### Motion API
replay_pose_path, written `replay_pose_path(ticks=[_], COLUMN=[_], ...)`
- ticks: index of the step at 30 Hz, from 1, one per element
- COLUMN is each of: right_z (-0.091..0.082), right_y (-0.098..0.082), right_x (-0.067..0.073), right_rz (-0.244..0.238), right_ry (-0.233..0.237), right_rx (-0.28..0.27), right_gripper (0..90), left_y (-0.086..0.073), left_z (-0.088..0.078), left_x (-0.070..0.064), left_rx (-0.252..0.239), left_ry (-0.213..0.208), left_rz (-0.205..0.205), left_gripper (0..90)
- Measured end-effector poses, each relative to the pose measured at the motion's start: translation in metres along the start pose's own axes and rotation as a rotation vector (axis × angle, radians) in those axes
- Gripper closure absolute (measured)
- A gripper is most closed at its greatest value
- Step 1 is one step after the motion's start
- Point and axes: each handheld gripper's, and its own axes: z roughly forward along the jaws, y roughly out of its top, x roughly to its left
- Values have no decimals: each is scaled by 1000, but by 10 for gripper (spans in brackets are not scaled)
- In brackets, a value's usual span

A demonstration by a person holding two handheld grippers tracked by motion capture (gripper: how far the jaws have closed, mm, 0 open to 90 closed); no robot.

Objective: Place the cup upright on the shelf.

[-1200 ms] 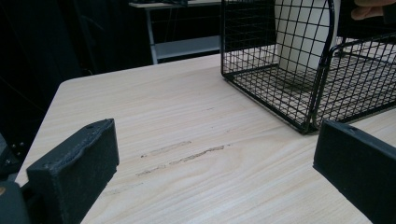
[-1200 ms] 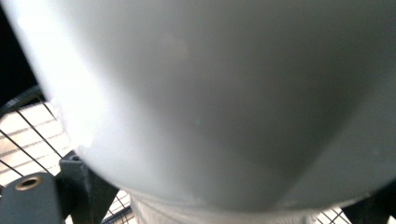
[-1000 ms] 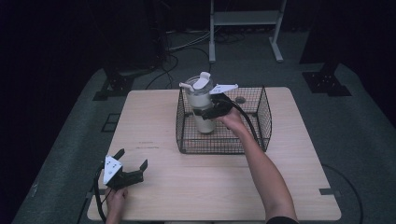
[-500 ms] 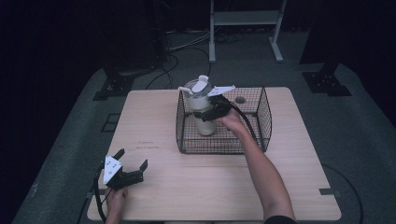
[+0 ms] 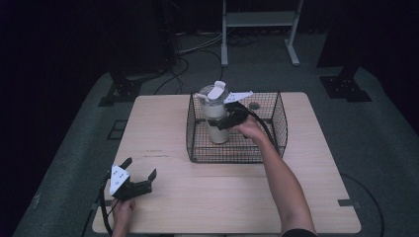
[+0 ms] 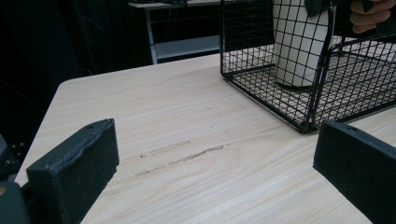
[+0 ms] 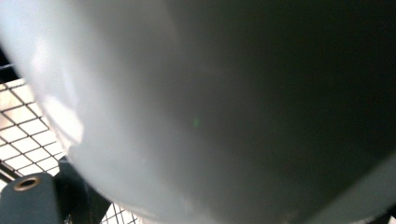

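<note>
A white bottle (image 5: pixel 216 132) with a lidded top stands upright in the left part of a black wire basket (image 5: pixel 237 159) on the wooden table (image 5: pixel 222 197). My right gripper (image 5: pixel 225 120) reaches over the basket's rim and is shut on the bottle's middle. In the right gripper view the bottle (image 7: pixel 210 93) is pressed close against the camera, with basket mesh below it. My left gripper (image 5: pixel 140 167) rests at the table's front left, open and holding nothing. In the left gripper view its jaws stand wide apart, with the basket (image 6: pixel 322 70) and bottle (image 6: pixel 294 42) farther off.
A small dark round object (image 5: pixel 254 105) lies on the basket floor near its far side. Behind the table stands a metal shelf frame (image 5: pixel 257 19), with cables (image 5: pixel 183 61) on the dark floor. Bare table surface (image 6: pixel 187 121) stretches between the left gripper and the basket.
The right gripper and the bottle have sunk slightly lower into the basket. The left gripper has stayed in place.
</note>
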Motion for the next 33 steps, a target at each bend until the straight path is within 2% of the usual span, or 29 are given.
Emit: replay_pose_path(ticks=[2, 13, 19, 27, 33], right_z=[-1, -5, -8, -13, -15], right_y=[-2, -8, -7, -9, -9], right_x=[1, 2, 1, -1, -1], right_rz=[-25, -51, -79, -72, -85], right_ry=[4, 13, 11, 7, 4], right_rx=[-11, -31, -13, -7, 4], right_gripper=[88, 88, 89, 88, 87], left_y=[0, 0, 0, 0, 0], left_z=[0, 0, 0, 0, 0], left_x=[0, 0, 0, 0, 0], left_rx=[0, 1, 1, 3, 3], left_ry=[0, 0, 1, 1, 4], left_rz=[0, 4, 1, -1, -3], left_gripper=[0, 0, 0, 0, 0])
